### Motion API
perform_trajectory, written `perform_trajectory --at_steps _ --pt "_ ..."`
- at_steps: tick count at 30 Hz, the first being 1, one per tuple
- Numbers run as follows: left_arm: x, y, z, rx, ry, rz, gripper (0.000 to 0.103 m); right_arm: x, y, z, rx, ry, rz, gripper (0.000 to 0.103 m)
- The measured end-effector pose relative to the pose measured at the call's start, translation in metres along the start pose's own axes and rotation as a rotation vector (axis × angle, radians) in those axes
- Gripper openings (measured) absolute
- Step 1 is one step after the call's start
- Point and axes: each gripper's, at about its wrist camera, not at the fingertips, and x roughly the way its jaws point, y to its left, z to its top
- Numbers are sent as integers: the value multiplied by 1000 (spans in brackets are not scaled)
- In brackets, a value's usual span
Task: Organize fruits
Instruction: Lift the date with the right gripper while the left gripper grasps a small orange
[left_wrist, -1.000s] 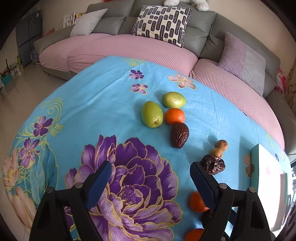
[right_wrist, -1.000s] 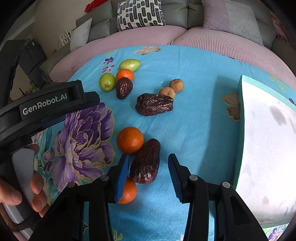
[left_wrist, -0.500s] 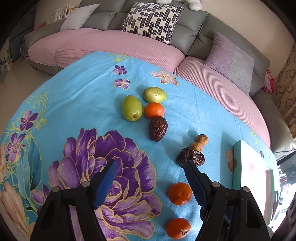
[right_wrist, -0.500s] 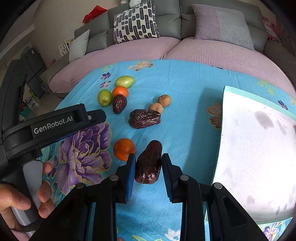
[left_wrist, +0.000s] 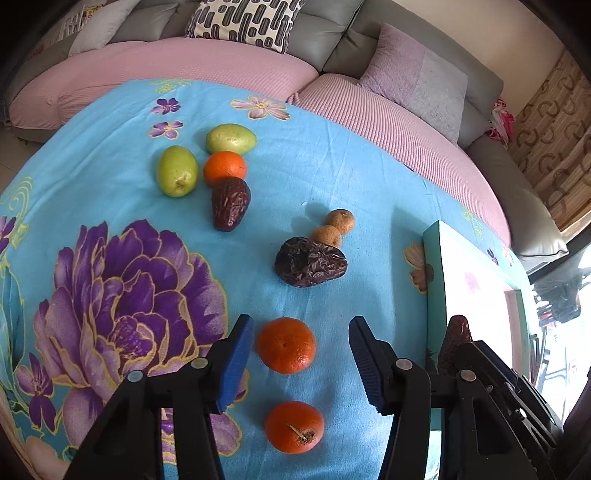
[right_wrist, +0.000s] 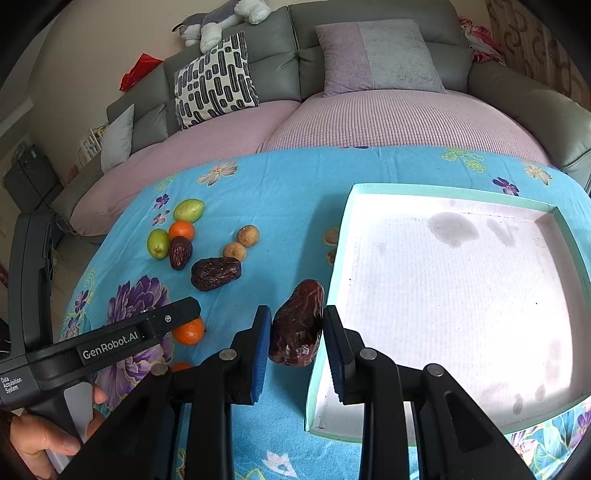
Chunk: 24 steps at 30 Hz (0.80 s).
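My right gripper (right_wrist: 294, 334) is shut on a dark brown date (right_wrist: 297, 326), held above the cloth beside the left wall of the white tray (right_wrist: 334, 273). In the left wrist view that date (left_wrist: 455, 341) pokes up at the lower right. My left gripper (left_wrist: 301, 349) is open, its jaws on either side of an orange (left_wrist: 286, 345). Another orange (left_wrist: 294, 426) lies closer to me. Further off lie a big date (left_wrist: 310, 261), two small brown fruits (left_wrist: 333, 227), a smaller date (left_wrist: 229, 202), a third orange (left_wrist: 224, 168) and two green fruits (left_wrist: 176, 175).
The blue floral cloth (left_wrist: 110, 155) covers the round table. A pink and grey sofa (right_wrist: 369, 107) with cushions curves behind it. A hand (right_wrist: 44, 439) holds the left gripper's handle at the lower left of the right wrist view.
My right gripper closed on the date, lifted it and carried it right, up to the tray's edge. My left gripper moved forward and right, so an orange now lies between its jaws.
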Motion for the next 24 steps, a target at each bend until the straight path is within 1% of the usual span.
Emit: perform_trajectory --at_steps 1,3,6,7,11,14,15,19,24 --pt "2 -2 -1 6 12 3 53 -1 0 0 1 -2 1 30" --pt "5 -3 -3 18 15 32 49 -2 -1 0 4 -8 5 30" --pt "3 -2 -4 14 5 50 37 -4 0 0 5 -16 10 30" --pt "3 -1 -4 15 3 54 36 -6 -1 -1 5 -18 11 30" --pt "8 2 -4 18 14 83 36 -8 -4 -1 12 -23 17 30" --pt "11 4 -5 9 20 77 36 -12 -8 -1 21 -30 21 30" --pt "13 4 -5 4 23 77 38 -12 -8 -1 23 -31 21 30" --pt "21 6 -8 -13 58 41 39 -15 -12 -1 33 -37 27 30" --pt "19 3 -9 -2 49 40 37 -18 -14 -1 44 -45 32 30"
